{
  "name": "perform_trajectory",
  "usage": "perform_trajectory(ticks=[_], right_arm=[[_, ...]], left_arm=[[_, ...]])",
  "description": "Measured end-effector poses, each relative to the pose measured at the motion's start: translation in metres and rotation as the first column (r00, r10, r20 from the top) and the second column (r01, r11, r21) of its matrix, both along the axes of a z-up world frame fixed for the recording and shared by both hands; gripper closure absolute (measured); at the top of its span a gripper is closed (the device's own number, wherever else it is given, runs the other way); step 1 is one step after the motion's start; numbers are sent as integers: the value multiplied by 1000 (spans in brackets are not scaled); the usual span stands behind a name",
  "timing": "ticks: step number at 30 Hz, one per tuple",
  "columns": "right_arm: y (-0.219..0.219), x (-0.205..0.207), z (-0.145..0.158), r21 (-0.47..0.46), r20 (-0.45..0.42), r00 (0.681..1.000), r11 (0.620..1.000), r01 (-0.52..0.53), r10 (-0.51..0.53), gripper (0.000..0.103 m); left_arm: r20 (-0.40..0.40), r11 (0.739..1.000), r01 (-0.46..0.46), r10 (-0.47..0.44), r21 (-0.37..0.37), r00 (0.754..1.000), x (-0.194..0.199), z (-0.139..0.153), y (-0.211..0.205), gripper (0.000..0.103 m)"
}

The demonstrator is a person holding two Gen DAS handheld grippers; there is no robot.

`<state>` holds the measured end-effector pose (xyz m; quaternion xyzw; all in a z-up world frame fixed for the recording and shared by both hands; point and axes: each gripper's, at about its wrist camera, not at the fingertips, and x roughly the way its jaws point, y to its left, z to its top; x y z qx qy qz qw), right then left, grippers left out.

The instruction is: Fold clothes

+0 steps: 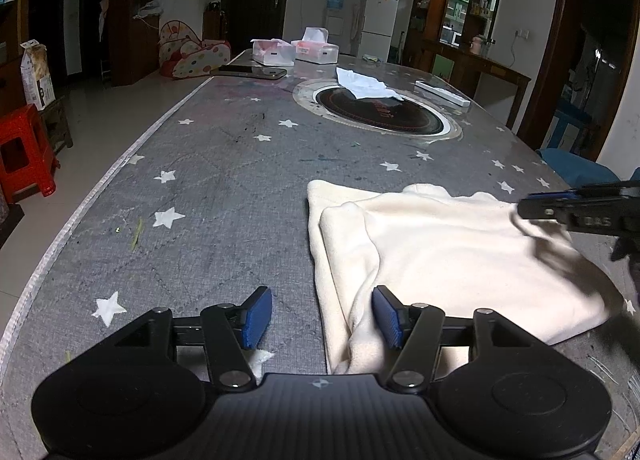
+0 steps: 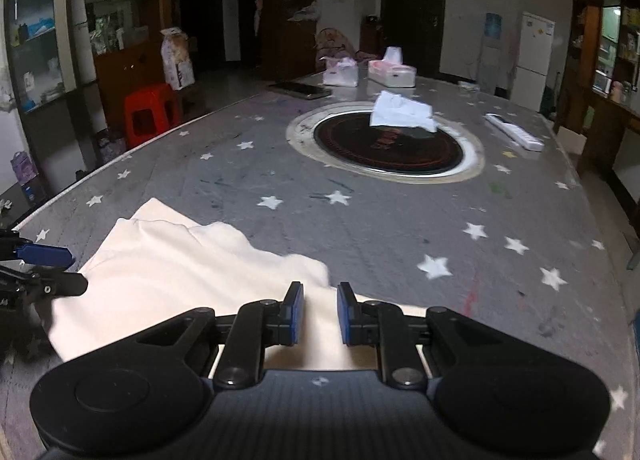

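While the cream top lies partly folded on the starry table, near its front edge, both tongs sit over it. L gripper is wide open, nothing in it; one pad is over the cloth edge, the other over bare table. R gripper is part open w/ cloth under the gap, not pinched. Tissue boxes sit at the far end.

- My left gripper is matte black, with ribbed blue pads and silver pivot screws on its linkage arms.
- My right gripper matches it: two round black housings, a ribbed centre plate and a small white diamond mark.
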<state>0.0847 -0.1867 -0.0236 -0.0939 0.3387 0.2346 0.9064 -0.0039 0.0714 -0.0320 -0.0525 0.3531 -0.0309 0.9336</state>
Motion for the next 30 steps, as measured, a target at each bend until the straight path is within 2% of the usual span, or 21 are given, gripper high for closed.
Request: perform_trajectory(ticks=[3,8,12,17,22,30], right_arm=[[11,10,-11,-53,-9,1000,999,2,-3,85],[10,2,-1,-40,15,1000,999,-6,6,86],[21,-7,8,-26,22,998,998,-58,58,86],[55,-3,3,-22,-2,992,992,-125,125,86],[83,14,-7,-12,-26,993,993,-118,118,85],[95,11,-2,-10,-8,991,991,-137,137,85]], left_arm=[[-1,1000,-1,1,1,1000,0,0,0,42],[-3,1000,-1,1,-1,1000,0,0,0,42],[-2,1000,-5,5,-3,1000,0,1,0,41],[-3,1000,-10,10,-3,1000,-1,0,0,40],[-1,1000,-6,6,-9,1000,-1,0,1,40],[4,1000,-1,1,-18,1000,-2,0,3,39]])
